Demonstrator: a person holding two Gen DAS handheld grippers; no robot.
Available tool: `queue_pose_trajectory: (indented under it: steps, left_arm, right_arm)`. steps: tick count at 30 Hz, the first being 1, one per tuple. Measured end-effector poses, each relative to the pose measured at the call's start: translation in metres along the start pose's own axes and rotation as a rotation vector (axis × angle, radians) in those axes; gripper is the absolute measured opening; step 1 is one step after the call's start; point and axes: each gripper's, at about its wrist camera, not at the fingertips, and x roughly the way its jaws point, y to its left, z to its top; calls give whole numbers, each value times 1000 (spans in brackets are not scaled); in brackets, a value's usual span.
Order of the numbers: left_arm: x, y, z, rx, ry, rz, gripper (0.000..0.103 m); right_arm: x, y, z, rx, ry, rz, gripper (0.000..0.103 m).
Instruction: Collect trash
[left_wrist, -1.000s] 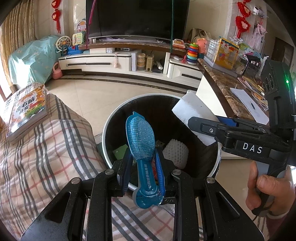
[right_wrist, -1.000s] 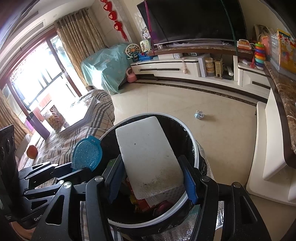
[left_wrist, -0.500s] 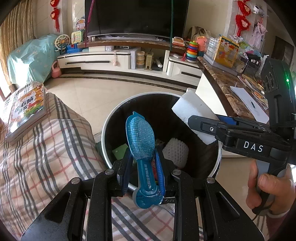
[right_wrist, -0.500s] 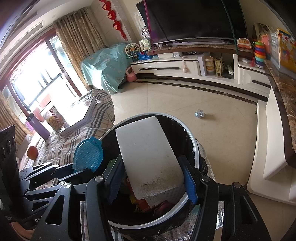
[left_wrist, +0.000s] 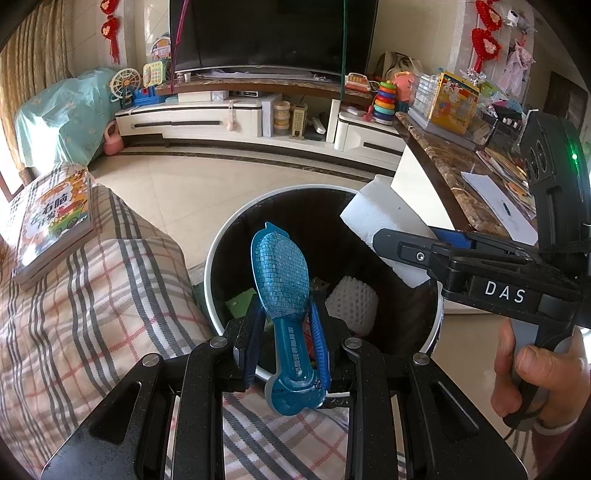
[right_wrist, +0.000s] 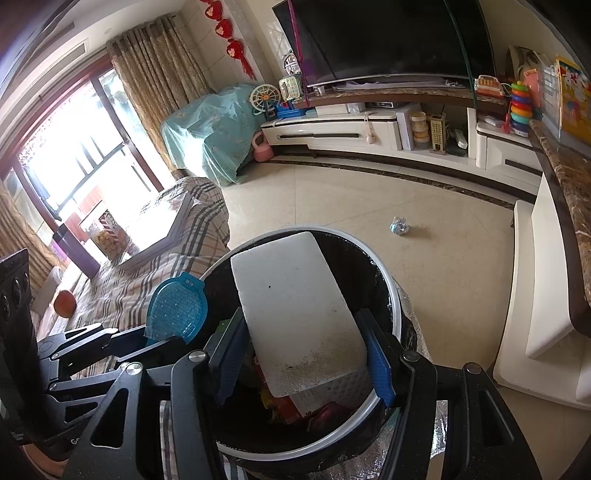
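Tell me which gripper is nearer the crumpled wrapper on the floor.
Right, as far as I can judge. The right gripper holds a foam block over the bin's side facing the wrapper; the left gripper sits at the sofa side.

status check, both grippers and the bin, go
Left gripper shut on blue plastic blister pack, right gripper shut on white foam slab. Both over round black trash bin. Nothing blocking the drop.

A pale tiled floor (right_wrist: 369, 206) is seen before a white TV stand (right_wrist: 332, 133); daylight is admitted through a curtained window (right_wrist: 74, 147).
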Motion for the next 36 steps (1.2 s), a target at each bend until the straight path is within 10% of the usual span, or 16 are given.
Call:
queue_pose_trajectory:
  steps: [3,7,15,36]
  left_arm:
    - [-1,-1,1,1,5,2,27]
    - [-7,-1,1,11,-14,30,60]
    - [-39,12,-18,-8,-82,74,69]
    - [-135,56,-131,-236,-284,119,87]
  right_arm:
    - [1,1,1,-2,2,-5,65]
    - [0,-1,2,2,-3,-17,75]
    - [-29,-5,-11,46,-69,0,93]
    - [-95,65,-103,3,-297,-81,102]
